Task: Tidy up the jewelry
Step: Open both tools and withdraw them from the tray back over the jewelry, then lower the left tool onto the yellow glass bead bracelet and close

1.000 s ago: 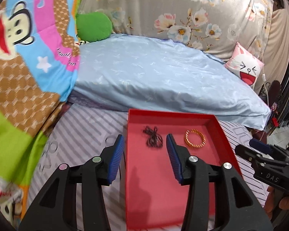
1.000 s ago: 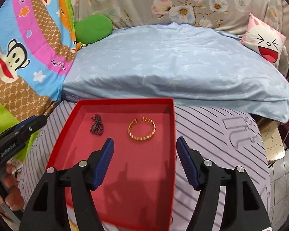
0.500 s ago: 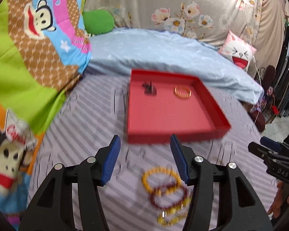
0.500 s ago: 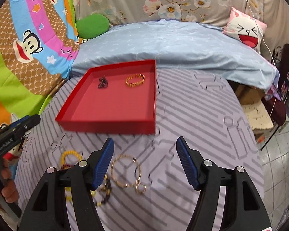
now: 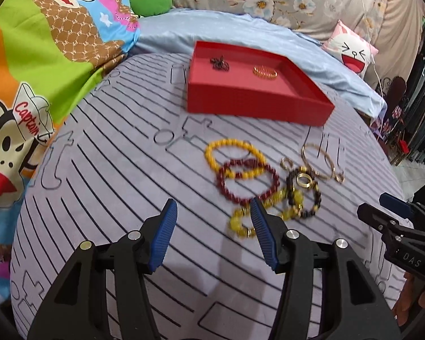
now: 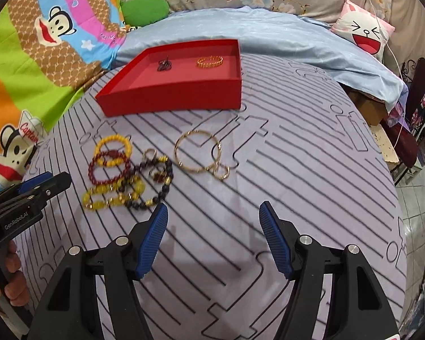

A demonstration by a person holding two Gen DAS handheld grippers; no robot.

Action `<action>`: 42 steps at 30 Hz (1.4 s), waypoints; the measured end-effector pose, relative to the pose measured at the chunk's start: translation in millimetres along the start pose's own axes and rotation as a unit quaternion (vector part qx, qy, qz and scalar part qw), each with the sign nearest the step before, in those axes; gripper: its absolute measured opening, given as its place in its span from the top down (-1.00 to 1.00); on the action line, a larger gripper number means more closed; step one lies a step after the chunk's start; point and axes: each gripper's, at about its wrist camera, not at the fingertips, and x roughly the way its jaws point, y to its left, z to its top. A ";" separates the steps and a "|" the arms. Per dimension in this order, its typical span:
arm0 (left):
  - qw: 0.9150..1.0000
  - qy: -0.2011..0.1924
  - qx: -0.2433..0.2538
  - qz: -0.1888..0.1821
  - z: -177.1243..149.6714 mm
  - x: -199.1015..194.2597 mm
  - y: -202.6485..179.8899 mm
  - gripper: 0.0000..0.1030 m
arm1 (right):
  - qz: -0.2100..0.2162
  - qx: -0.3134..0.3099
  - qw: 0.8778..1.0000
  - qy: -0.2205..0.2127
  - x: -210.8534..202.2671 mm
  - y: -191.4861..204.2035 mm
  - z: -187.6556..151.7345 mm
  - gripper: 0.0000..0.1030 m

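A red tray (image 5: 257, 110) (image 6: 172, 97) lies on the striped cloth, holding a dark beaded string (image 5: 220, 63) and a gold bracelet (image 5: 265, 72). In front of it is a loose pile: a yellow bead bracelet (image 5: 226, 142), a dark red one (image 5: 221, 181), a chunky yellow one (image 5: 238, 223), a black-and-gold one (image 6: 167, 187), a gold ring (image 5: 303, 180) and a thin gold bangle (image 6: 176, 153). My left gripper (image 5: 212, 201) hovers open just left of the pile. My right gripper (image 6: 214, 205) hovers open to the pile's right. Neither holds anything.
The purple striped cloth (image 6: 297, 170) covers a rounded surface that drops off at the right. A light blue pillow (image 6: 269, 36) lies behind the tray, a cartoon monkey blanket (image 5: 42, 70) to the left, a pink cat cushion (image 6: 365, 32) at the back right.
Both grippers have pulled back from over the tray and come lower, so the jewelry pile is now in view. The left jaws stand a little wider than a second ago.
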 end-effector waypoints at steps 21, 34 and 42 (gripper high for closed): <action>0.999 0.015 0.034 0.019 -7.9 31.8 -19.7 0.27 | 0.001 0.016 1.000 0.006 -2.8 -5.7 -9.7 -0.26; 0.999 -0.004 0.031 0.025 -18.4 23.4 -8.4 0.80 | 0.003 0.019 1.000 0.008 5.5 -5.9 -2.7 -0.26; 0.999 -0.008 0.025 0.019 -20.7 22.7 -7.0 0.80 | -0.007 0.013 1.000 -0.005 19.4 -4.5 19.1 -0.25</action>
